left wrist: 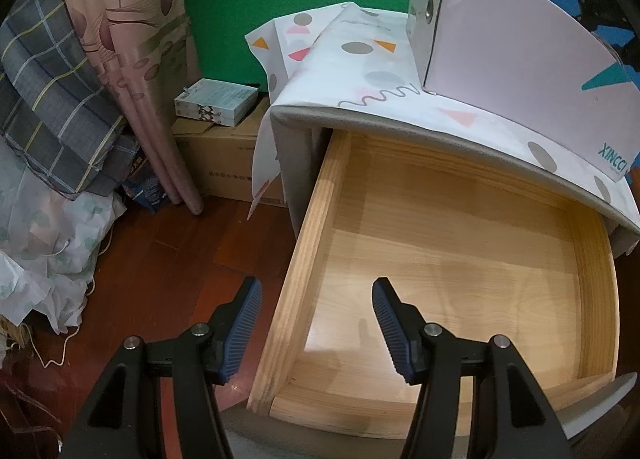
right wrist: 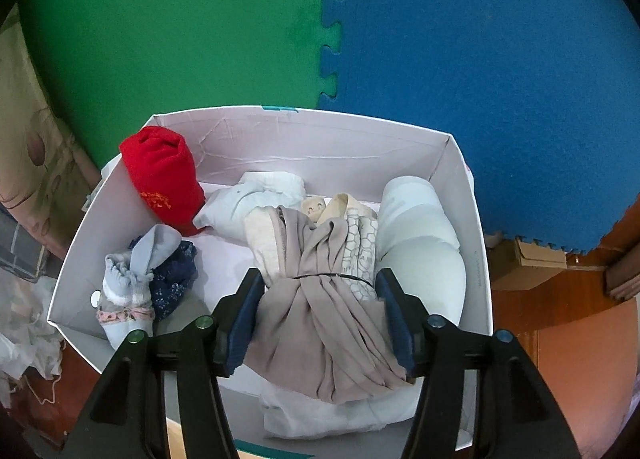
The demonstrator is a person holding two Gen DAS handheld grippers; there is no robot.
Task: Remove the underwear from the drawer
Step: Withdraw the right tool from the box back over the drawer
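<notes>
In the left wrist view the wooden drawer (left wrist: 592, 271) stands pulled out, and its inside shows only bare wood. My left gripper (left wrist: 317, 319) is open and empty, hovering over the drawer's near left corner. In the right wrist view my right gripper (right wrist: 320, 311) has its jaws on either side of a bundle of taupe and beige underwear (right wrist: 320, 299). The bundle hangs over the white box (right wrist: 476, 259) of folded clothes. Whether the pads press the cloth I cannot tell.
The white box (left wrist: 520, 59) stands on the paper-covered cabinet top (left wrist: 360, 71) above the drawer. In it lie a red roll (right wrist: 160, 175), socks (right wrist: 132, 283) and a pale bra (right wrist: 420, 243). Cardboard boxes (left wrist: 224, 155), a curtain (left wrist: 132, 39) and bedding (left wrist: 52, 99) stand left of the cabinet on the wood floor.
</notes>
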